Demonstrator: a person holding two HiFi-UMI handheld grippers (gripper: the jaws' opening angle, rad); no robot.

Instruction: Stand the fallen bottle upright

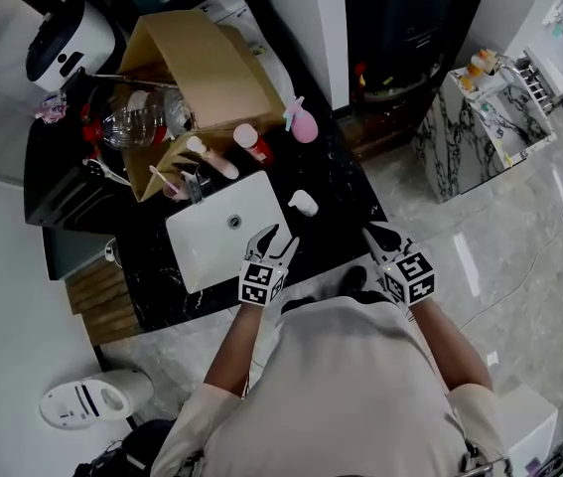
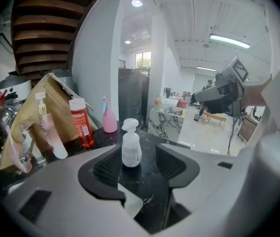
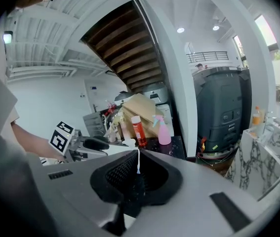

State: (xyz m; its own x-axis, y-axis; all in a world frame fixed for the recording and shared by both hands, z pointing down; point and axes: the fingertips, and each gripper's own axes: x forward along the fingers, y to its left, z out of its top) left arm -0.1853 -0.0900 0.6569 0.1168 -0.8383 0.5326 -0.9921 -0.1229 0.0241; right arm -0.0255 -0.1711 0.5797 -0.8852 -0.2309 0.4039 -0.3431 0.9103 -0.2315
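Bottle [image 1: 303, 203], small, white and pump-topped, stands upright on the black counter [image 1: 344, 179], just beside the right edge of the sink [image 1: 211, 244]. Left gripper [image 1: 273, 238] hangs short of it near the counter's front edge, fingers [image 2: 105, 168] apart, gripping nothing. Right gripper [image 1: 380, 237], at the front right corner, has its fingers together.

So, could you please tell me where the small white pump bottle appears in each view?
Head view: white pump bottle just right of the sink.
Left gripper view: centre, standing upright.
Right gripper view: left of centre, only its top showing.
Shared landmark: pink spray bottle.
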